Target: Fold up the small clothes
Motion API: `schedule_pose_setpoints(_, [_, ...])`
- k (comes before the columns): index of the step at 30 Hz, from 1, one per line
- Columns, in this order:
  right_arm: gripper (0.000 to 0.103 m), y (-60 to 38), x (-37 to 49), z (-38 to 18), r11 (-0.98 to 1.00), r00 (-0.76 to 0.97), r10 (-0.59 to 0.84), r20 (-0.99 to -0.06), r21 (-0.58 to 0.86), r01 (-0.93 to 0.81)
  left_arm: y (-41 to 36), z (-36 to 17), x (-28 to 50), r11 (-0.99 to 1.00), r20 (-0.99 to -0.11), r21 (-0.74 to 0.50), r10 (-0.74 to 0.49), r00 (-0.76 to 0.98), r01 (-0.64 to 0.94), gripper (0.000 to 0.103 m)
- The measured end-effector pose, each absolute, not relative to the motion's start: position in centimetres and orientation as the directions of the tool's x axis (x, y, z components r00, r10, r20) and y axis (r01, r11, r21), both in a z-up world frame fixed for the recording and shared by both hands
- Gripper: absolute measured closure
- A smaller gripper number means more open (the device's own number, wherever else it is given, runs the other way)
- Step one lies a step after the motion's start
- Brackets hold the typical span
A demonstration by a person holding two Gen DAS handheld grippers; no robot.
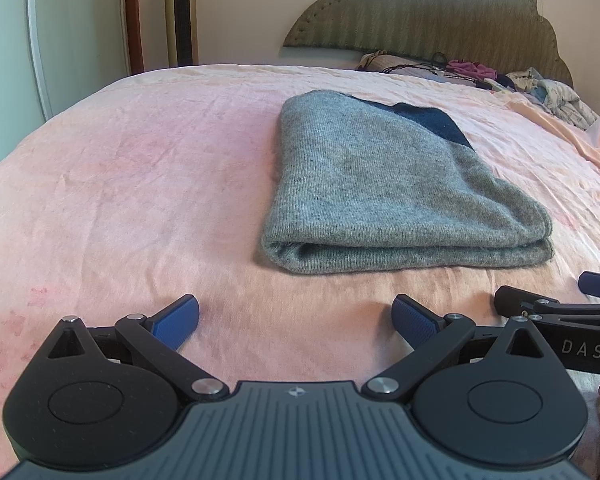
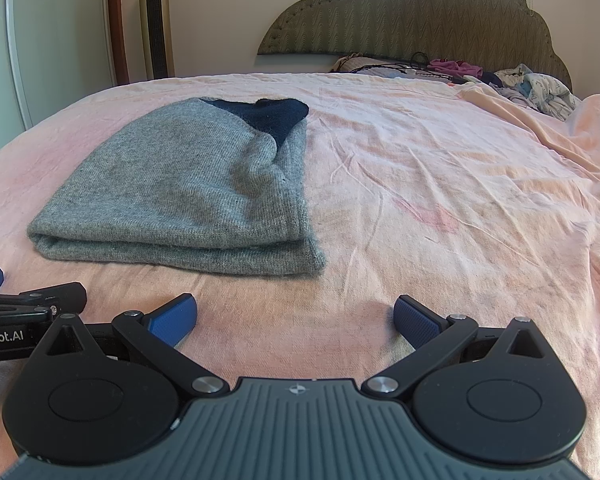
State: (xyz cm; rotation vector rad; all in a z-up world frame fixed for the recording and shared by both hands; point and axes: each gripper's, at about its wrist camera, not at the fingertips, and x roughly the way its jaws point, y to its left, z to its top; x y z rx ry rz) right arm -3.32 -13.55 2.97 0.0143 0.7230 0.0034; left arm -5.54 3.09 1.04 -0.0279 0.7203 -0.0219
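My left gripper hangs low over the pink bedsheet with its blue pads spread wide and nothing between them; my right gripper sits just beside it, equally spread and empty. Ahead of both, near but not touching, lies the grey knitted garment, already folded into a flat stack with its doubled edge facing me and a dark navy panel at its far end. I judge it soft, light and limp: it will sag and unfold if lifted by one layer, so I would pinch through all the layers at the two near corners, one gripper each. The knit should give my ribbed pads good grip. What kind of garment it is I cannot say; it may be a small sweater, but sleeves and neckline are tucked out of sight. The loose clothes heaped by the headboard are too small and jumbled to sort out.
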Motion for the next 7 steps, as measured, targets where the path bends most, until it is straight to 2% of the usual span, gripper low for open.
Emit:
schedule_pose_setpoints(3, [0.0, -13.7, -3.3, 3.1, 1.0, 0.749, 0.016, -0.663, 0.023, -0.002, 3.6, 1.5, -6.0, 1.0, -0.636, -0.023, -0.003, 0.772, -0.014, 0.0])
schedule_pose_setpoints(5, [0.0, -14.9, -3.4, 3.7, 0.997, 0.751, 0.044, -0.659, 0.071, 0.004, 4.5, 2.6, -6.7, 1.0, -0.6, -0.011, 0.005, 0.8, -0.014, 0.0])
schedule_pose_setpoints(7, [0.0, -17.0, -3.4, 4.6, 0.994, 0.769, 0.042, -0.637, 0.107, 0.034, 6.1, 3.3, -6.3, 1.0, -0.6, 0.014, 0.021, 0.799, -0.016, 0.0])
